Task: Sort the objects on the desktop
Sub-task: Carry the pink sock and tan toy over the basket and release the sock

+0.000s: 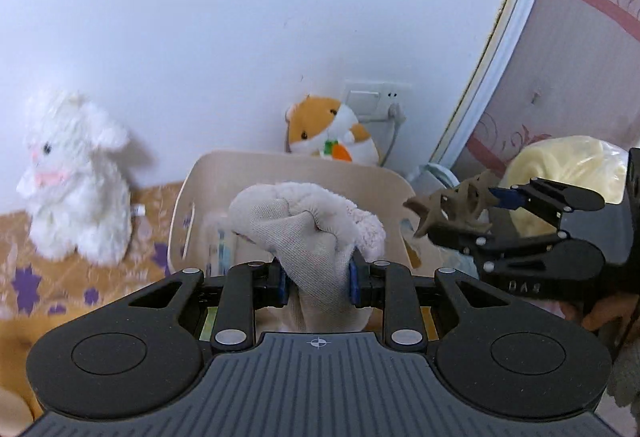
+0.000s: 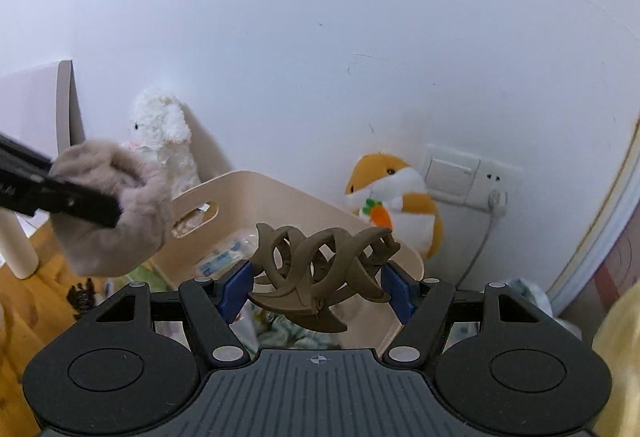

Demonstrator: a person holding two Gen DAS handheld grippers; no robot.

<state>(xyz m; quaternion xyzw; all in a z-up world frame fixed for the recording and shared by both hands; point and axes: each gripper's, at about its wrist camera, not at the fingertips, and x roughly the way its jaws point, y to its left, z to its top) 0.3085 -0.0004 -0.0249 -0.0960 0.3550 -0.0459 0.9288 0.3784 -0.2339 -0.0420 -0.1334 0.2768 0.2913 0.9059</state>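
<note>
A white plush rabbit (image 1: 76, 177) is seen at far left, seated upright on a patterned orange cloth (image 1: 60, 277) against the wall.

The left gripper (image 1: 318, 283) is pressed onto a beige fleecy sock (image 1: 308, 233), pinched between the blue pads (image 1: 354, 283); the sock is bunched and held above the near edge of a cream storage bin (image 1: 288, 167). In the right wrist view the same sock (image 2: 116, 213) is seen hanging left of the bin (image 2: 280, 197), in front of the rabbit (image 2: 164, 133).

Packets and what appears to be a tissue pack (image 2: 224, 257) are noted inside the bin; the contents are blurred and cannot be identified with certainty.

An orange-and-white plush hamster (image 1: 332, 129) holding a carrot is observed behind the bin, against the wall and just beside a wall socket (image 1: 380, 99) with a plug inserted.

The right gripper (image 2: 316, 287) is closed on a brown claw hair clip (image 2: 320, 269), gripped by its two ends between the blue pads (image 2: 236, 285) and held above the bin's near rim. From the left wrist view the clip (image 1: 452, 207) is seen at the bin's right edge, held off the surface.

A pale yellow bundle in clear plastic (image 1: 568, 173) is recorded at far right, behind the right gripper.
</note>
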